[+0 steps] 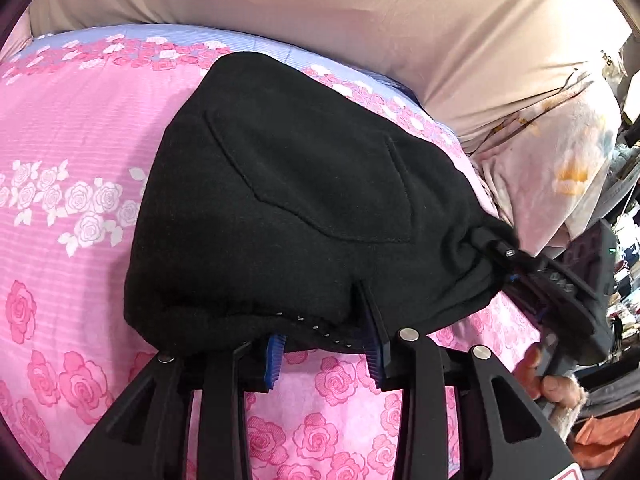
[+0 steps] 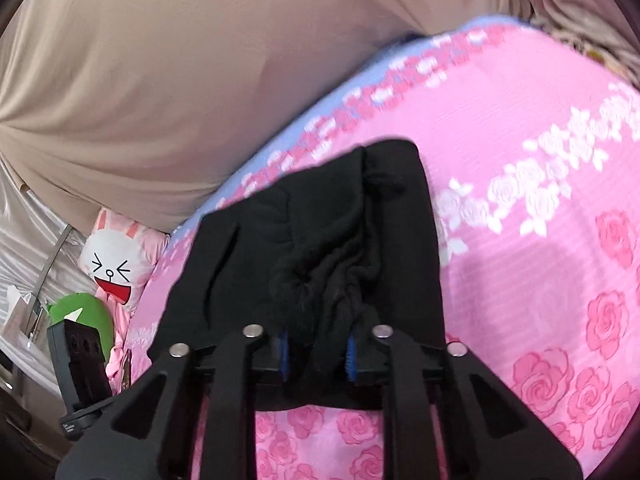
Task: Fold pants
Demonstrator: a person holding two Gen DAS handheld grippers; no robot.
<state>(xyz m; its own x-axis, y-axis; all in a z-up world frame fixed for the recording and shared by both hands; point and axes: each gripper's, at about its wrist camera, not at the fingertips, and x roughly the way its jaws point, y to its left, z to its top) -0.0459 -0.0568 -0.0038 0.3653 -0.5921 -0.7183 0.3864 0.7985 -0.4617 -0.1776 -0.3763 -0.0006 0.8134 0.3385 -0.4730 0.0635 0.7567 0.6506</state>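
Black pants [image 1: 280, 200] lie bunched on a pink rose-print bedsheet [image 1: 80, 140], with a back pocket facing up. My left gripper [image 1: 324, 344] is shut on the near waistband edge, and the fabric fills the gap between its blue pads [image 1: 274, 360]. At the right, my right gripper [image 1: 502, 250] pinches a gathered corner of the same pants; a person's hand [image 1: 556, 384] holds its handle. In the right wrist view my right gripper [image 2: 317, 354] is shut on a crumpled wad of the pants [image 2: 328, 272]. The fabric hides the tips of the fingers.
A beige drape [image 1: 360, 0] hangs behind the bed. A pale floral blanket [image 1: 560, 160] lies at the bed's right side, with clutter beyond it. A rabbit cushion [image 2: 116, 264] and a green plush toy [image 2: 84, 316] sit off the bed's other edge, beside a black device [image 2: 80, 360].
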